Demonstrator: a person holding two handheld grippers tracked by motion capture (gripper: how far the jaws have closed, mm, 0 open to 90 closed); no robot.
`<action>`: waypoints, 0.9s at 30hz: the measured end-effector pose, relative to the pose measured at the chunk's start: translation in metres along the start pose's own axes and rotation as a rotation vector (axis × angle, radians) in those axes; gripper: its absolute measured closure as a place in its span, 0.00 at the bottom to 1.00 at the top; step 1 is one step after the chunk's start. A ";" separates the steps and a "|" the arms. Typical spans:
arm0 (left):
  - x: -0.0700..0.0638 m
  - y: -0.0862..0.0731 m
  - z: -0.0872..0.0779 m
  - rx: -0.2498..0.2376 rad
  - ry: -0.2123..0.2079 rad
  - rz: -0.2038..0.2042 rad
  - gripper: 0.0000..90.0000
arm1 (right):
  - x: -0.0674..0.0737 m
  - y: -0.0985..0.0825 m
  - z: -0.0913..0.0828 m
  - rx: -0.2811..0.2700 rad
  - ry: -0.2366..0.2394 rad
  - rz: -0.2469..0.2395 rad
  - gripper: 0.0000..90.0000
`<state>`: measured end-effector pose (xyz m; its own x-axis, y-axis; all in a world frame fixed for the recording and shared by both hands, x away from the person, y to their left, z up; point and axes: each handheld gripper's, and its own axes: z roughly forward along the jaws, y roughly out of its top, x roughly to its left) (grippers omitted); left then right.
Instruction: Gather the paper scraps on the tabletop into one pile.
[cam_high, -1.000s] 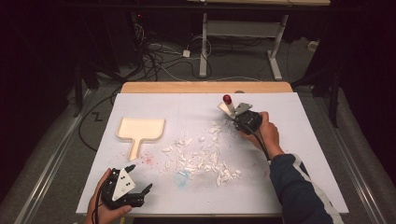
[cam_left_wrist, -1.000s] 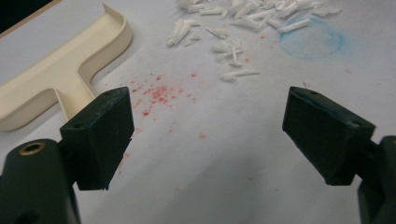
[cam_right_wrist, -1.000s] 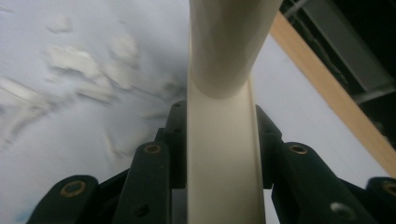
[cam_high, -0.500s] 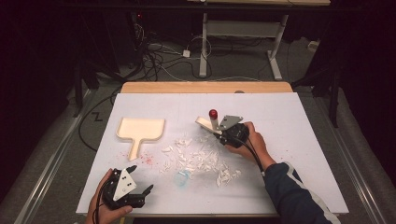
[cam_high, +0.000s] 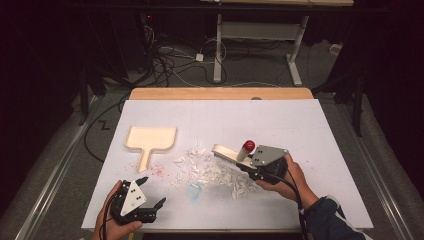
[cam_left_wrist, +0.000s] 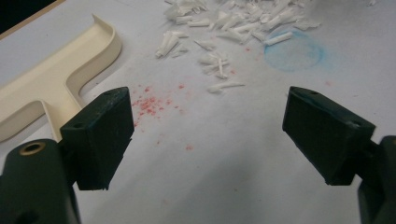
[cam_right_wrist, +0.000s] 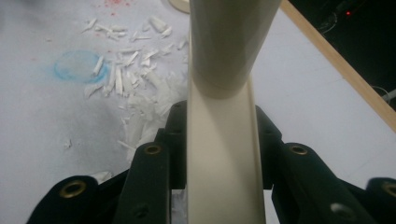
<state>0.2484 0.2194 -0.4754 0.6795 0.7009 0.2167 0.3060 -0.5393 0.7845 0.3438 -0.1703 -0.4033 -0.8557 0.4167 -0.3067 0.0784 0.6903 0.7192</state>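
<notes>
High view: one brush (cam_high: 227, 152) (clamped in right gripper (cam_high: 250, 167)), one dustpan (cam_high: 149, 140), left gripper (cam_high: 150, 192) wide open, empty.

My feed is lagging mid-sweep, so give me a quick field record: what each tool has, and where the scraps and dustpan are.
right tool: shut on the brush handle, brush head at the pile's far edge
left tool: open, holding nothing, at the near left of the table
paper scraps: loose pile, mid-table
dustpan: flat, left of the scraps, untouched
table marks: red specks, blue ring

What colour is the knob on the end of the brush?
Red. The knob on the cream brush shows best in the high view.
</notes>
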 end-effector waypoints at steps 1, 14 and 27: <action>0.000 0.000 0.000 0.000 0.000 -0.001 0.17 | -0.002 0.001 -0.002 0.000 -0.003 0.001 0.76; 0.001 0.000 0.004 0.021 0.010 -0.015 0.18 | -0.056 0.026 0.064 0.102 -0.134 -0.001 0.76; 0.005 -0.003 0.002 0.029 -0.006 -0.033 0.18 | -0.034 0.051 0.140 0.082 -0.031 -0.079 0.76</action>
<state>0.2518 0.2241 -0.4779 0.6725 0.7160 0.1871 0.3476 -0.5288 0.7743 0.4482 -0.0662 -0.4431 -0.8448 0.3761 -0.3805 0.0540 0.7676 0.6387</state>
